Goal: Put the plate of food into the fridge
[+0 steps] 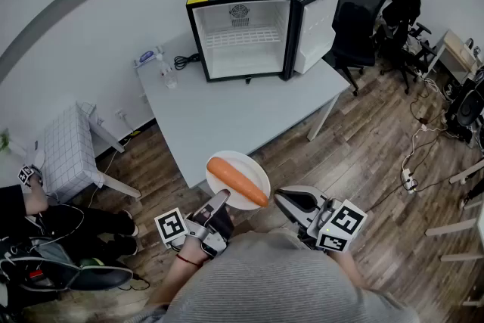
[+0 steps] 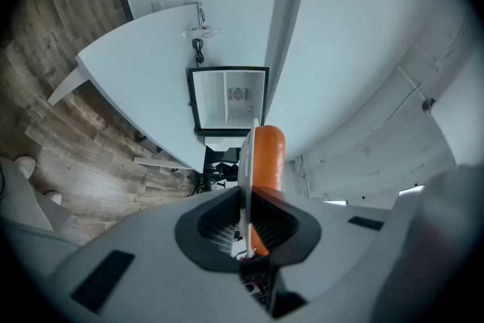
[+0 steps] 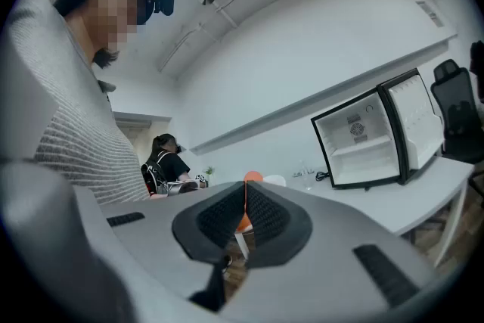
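1. Table (image 1: 227, 117): white, and the largest item noted. The fridge stands at its far end.
2. Fridge (image 1: 240, 26): black, with the door swung open to the right and a white interior with one wire shelf. It is also seen in the left gripper view (image 2: 229, 100) and the right gripper view (image 3: 361, 140).
3. Left gripper (image 1: 221, 202): the jaws are nearly closed and clamped on the near rim of the plate. The bite is confirmed in its own view (image 2: 246, 215), where the rim is seen pinched edge-on between the pads.
4. Right gripper (image 1: 283, 200): it is held just right of the plate. In its own view (image 3: 243, 219) the jaws are pressed together with nothing gripped.
5. Plate (image 1: 249, 166): white, held in the air in front of the table, well apart from the fridge.
6. Carrot (image 1: 237, 180): lies across the plate.
7. View differences: the plate's top face is shown only in the head view. Only a thin edge (image 2: 245, 163) with the carrot (image 2: 267, 155) beside it is shown in the left gripper view.
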The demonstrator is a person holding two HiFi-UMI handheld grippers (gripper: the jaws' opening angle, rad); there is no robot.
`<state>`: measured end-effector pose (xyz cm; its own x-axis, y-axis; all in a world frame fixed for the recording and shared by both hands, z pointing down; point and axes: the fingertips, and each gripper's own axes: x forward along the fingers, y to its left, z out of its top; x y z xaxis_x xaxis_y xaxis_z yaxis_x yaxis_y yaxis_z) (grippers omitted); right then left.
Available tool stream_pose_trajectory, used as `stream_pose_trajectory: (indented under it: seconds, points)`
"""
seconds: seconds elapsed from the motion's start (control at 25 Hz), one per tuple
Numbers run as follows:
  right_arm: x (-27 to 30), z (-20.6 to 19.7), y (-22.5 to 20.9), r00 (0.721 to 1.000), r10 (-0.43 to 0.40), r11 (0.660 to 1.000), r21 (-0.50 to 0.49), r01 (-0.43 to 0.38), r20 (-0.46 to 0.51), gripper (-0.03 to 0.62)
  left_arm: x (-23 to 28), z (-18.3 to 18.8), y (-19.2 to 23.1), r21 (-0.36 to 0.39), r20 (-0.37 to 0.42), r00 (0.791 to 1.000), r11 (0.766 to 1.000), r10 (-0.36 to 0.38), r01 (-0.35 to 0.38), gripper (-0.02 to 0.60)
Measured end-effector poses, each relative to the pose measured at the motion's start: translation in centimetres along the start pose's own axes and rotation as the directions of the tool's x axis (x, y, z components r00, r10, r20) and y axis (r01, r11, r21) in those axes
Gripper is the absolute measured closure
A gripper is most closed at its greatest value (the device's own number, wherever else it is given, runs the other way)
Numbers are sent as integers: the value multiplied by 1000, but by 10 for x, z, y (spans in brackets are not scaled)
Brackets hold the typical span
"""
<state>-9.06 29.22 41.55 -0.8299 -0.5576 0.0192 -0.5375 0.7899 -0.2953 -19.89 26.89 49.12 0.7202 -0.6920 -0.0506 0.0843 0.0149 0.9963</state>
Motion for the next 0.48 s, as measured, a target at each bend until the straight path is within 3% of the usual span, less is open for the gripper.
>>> stream_pose_trajectory:
  seconds: [0.48]
  points:
    - [-4,1,-7,1000,-16,1000,8,15,6,579,6,-1,0,-5,-12,1000,1000,-1,1,541]
